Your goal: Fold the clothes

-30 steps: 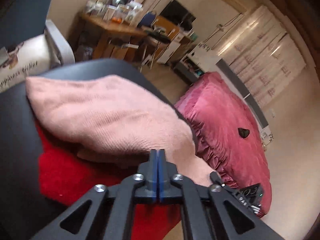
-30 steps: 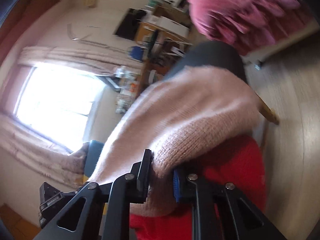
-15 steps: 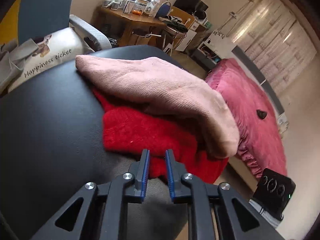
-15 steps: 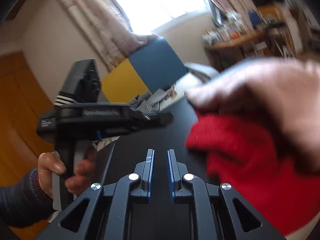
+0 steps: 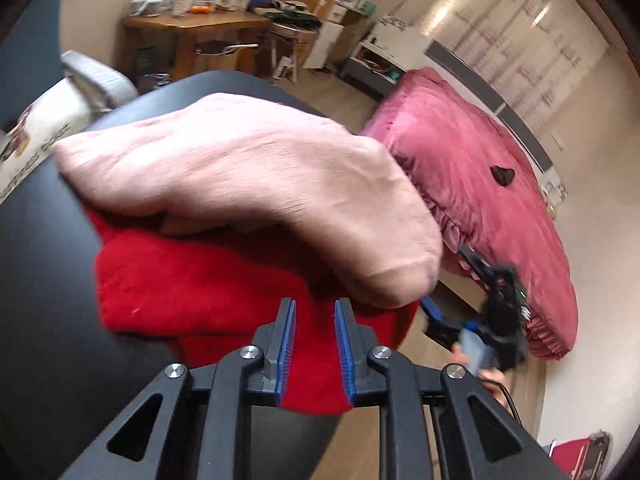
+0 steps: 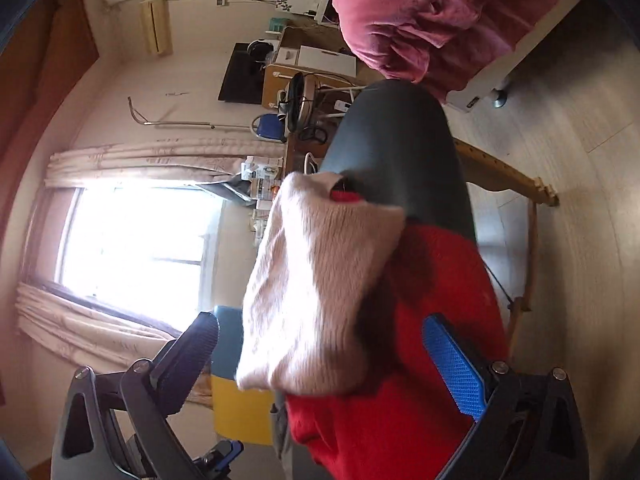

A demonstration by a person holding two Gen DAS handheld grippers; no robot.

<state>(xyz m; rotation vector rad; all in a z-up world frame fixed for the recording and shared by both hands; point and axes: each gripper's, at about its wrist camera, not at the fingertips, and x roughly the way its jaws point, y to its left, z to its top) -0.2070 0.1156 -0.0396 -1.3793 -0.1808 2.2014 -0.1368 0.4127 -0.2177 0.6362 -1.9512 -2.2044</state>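
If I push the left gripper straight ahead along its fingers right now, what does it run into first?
Most likely the red knit garment: its near edge already lies between the open fingers of the left gripper. Just beyond, the pink sweater sits on top of it. Depth is hard to judge through the fisheye.

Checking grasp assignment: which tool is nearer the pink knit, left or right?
Right, by appearance. The right tool is open with the pink knit hanging between its fingers. The left tool is open over the red garment, short of the pink edge.
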